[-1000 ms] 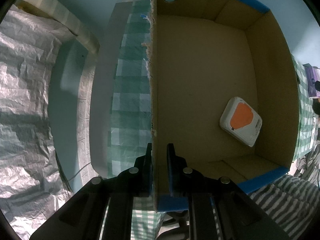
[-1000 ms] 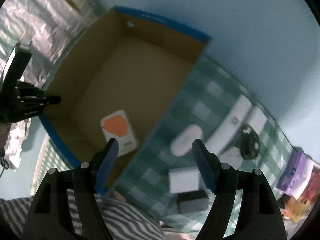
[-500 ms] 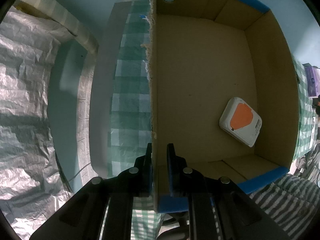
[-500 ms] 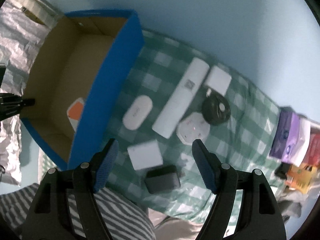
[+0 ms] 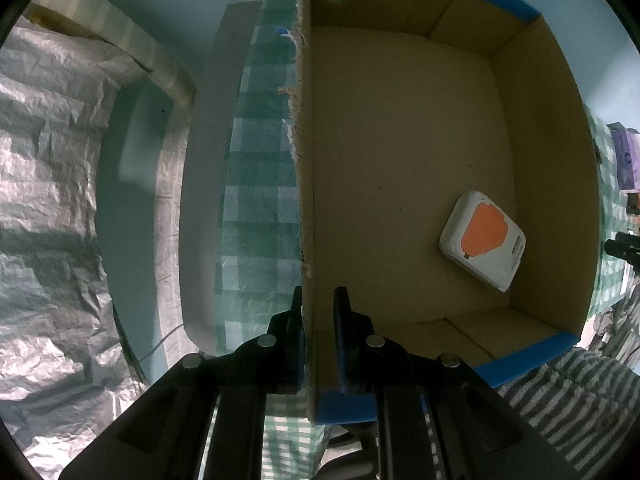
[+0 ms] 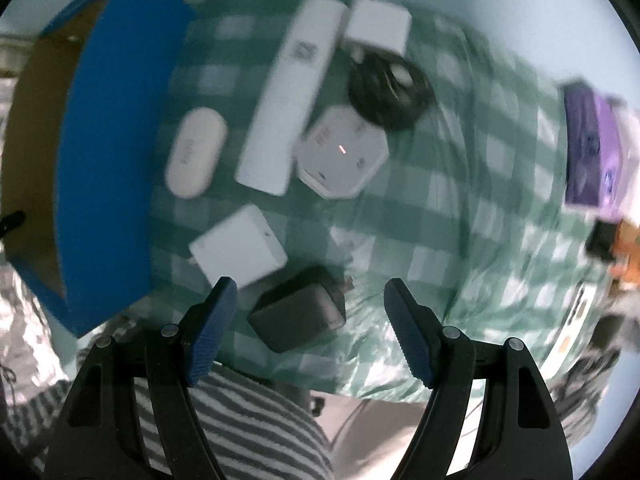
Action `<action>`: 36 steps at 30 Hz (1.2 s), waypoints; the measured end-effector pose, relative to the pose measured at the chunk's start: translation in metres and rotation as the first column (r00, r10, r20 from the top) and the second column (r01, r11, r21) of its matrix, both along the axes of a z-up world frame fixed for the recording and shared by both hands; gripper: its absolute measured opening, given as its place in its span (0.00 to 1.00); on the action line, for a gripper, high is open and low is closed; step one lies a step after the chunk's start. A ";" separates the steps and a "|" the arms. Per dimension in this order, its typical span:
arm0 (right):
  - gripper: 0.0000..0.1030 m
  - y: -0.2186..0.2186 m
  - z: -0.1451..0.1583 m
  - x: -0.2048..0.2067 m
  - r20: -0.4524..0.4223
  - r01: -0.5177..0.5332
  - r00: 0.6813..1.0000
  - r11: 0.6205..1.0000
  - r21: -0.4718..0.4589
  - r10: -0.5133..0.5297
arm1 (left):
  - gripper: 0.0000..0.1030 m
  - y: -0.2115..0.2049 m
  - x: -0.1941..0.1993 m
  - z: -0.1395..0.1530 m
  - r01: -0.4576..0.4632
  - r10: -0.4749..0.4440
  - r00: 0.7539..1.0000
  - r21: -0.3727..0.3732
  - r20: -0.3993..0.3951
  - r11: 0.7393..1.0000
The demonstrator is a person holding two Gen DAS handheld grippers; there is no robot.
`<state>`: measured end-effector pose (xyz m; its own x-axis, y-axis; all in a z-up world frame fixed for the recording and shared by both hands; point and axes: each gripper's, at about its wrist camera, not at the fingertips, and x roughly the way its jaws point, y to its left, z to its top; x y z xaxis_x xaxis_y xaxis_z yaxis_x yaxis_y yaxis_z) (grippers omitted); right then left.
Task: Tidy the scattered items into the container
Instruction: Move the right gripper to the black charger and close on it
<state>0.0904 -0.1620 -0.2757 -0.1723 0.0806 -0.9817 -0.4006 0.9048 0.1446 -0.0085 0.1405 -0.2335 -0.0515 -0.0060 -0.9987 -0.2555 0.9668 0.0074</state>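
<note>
My left gripper (image 5: 318, 308) is shut on the left wall of the cardboard box (image 5: 306, 160). A white pack with an orange patch (image 5: 482, 236) lies inside on the box floor. My right gripper (image 6: 312, 304) is open and empty, above a black charger (image 6: 298, 314) on the green checked cloth (image 6: 440, 200). Beyond it lie a white square adapter (image 6: 238, 246), a white oval case (image 6: 196, 152), a long white bar (image 6: 292, 92), a white hexagonal hub (image 6: 342, 152), a black cable coil (image 6: 388, 88) and a white block (image 6: 378, 24). The box's blue wall (image 6: 108, 152) stands to the left.
A purple box (image 6: 592, 144) and orange items (image 6: 628, 252) sit at the cloth's right edge. Crinkled silver foil (image 5: 48, 200) and a pale blue wall lie left of the box. Striped fabric (image 6: 240, 420) lies under my right gripper.
My right gripper has swung from over the box to the right and down over the scattered items, ending above the black charger. My left gripper keeps its hold on the box wall.
</note>
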 end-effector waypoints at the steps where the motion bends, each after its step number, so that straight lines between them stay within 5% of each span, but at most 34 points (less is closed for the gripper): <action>1: 0.74 -0.002 -0.003 0.000 -0.011 0.014 1.000 1.000 0.006 -0.014 | 0.12 0.000 0.000 0.000 0.003 -0.003 1.000 0.002 -0.001 1.000; 23: 0.74 -0.032 -0.080 -0.019 -0.174 0.227 0.960 0.973 0.037 -0.217 | 0.12 0.000 -0.001 0.000 0.024 -0.024 1.000 0.012 -0.013 1.000; 25: 0.67 -0.031 -0.083 -0.019 -0.173 0.224 0.962 0.973 0.056 -0.211 | 0.14 -0.001 -0.001 0.000 0.027 -0.027 1.000 0.013 -0.014 1.000; 29: 0.52 -0.030 -0.082 -0.020 -0.137 0.170 0.977 0.984 0.055 -0.161 | 0.15 -0.002 0.001 0.000 0.024 -0.024 1.000 0.015 -0.013 1.000; 36: 0.43 -0.003 -0.074 -0.027 -0.012 -0.114 0.993 0.993 0.005 0.114 | 0.15 -0.002 0.002 0.000 0.019 -0.018 1.000 0.015 -0.013 1.000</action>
<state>0.0633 -0.1649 -0.3495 -0.1928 0.0634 -0.9792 -0.4996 0.8525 0.1536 -0.0065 0.1381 -0.2331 -0.0642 0.0099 -0.9979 -0.2374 0.9711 0.0249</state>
